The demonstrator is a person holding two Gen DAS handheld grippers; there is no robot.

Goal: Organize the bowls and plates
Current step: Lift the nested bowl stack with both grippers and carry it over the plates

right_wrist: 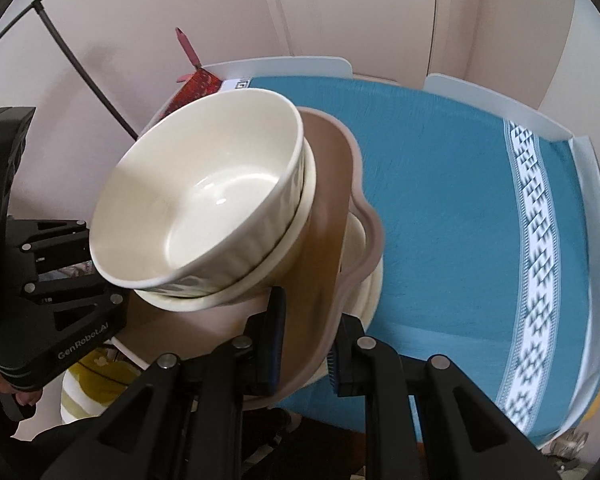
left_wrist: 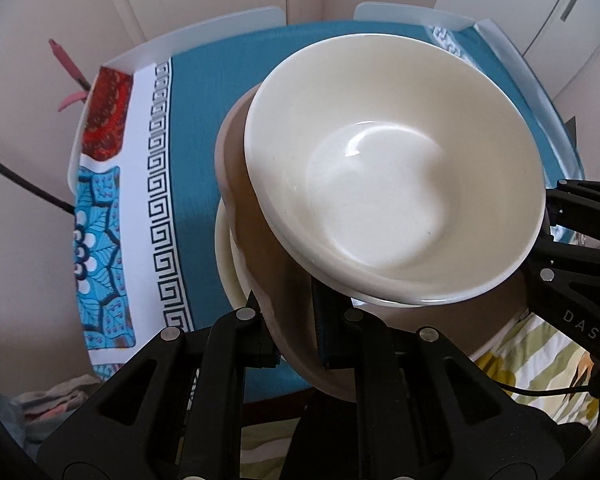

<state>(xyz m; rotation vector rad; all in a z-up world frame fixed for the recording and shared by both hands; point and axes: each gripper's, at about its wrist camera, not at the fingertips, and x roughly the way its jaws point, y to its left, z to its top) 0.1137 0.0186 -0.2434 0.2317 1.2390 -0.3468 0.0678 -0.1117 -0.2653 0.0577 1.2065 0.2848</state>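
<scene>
Black linkage arms of the left claw (left_wrist: 296, 336) fill the bottom of the left wrist view, its jaws pinched narrowly on the near edge of a wavy-rimmed brown plastic plate (left_wrist: 260, 248). Left of this claw, well apart from it, lies the patterned border of a teal tablecloth (left_wrist: 204, 128) with a black key-pattern band and blue and red floral panels, spread over the worktop (left_wrist: 148, 50), whose pale raised edge shows along the far side. Directly ahead of the claw, on the brown plate, sits a glossy cream ceramic bowl (left_wrist: 396, 192), nested in a second cream bowl (left_wrist: 380, 300) whose rim shows just under it. A cream plate (left_wrist: 226, 264) peeks out beneath the brown one on the left. To the right, the right claw (left_wrist: 556, 220) meets the far side of the stack. In the right wrist view, that right claw (right_wrist: 306, 348) is likewise clamped narrowly on the edge of the brown plate (right_wrist: 324, 240), one blue-padded finger (right_wrist: 278, 320) above and one below. Up and left of it the ribbed cream bowl (right_wrist: 204, 200) tilts on the plate, with the left claw (right_wrist: 60, 264) beyond it. Open teal cloth (right_wrist: 440, 200) lies to the right, beneath the lifted stack.
</scene>
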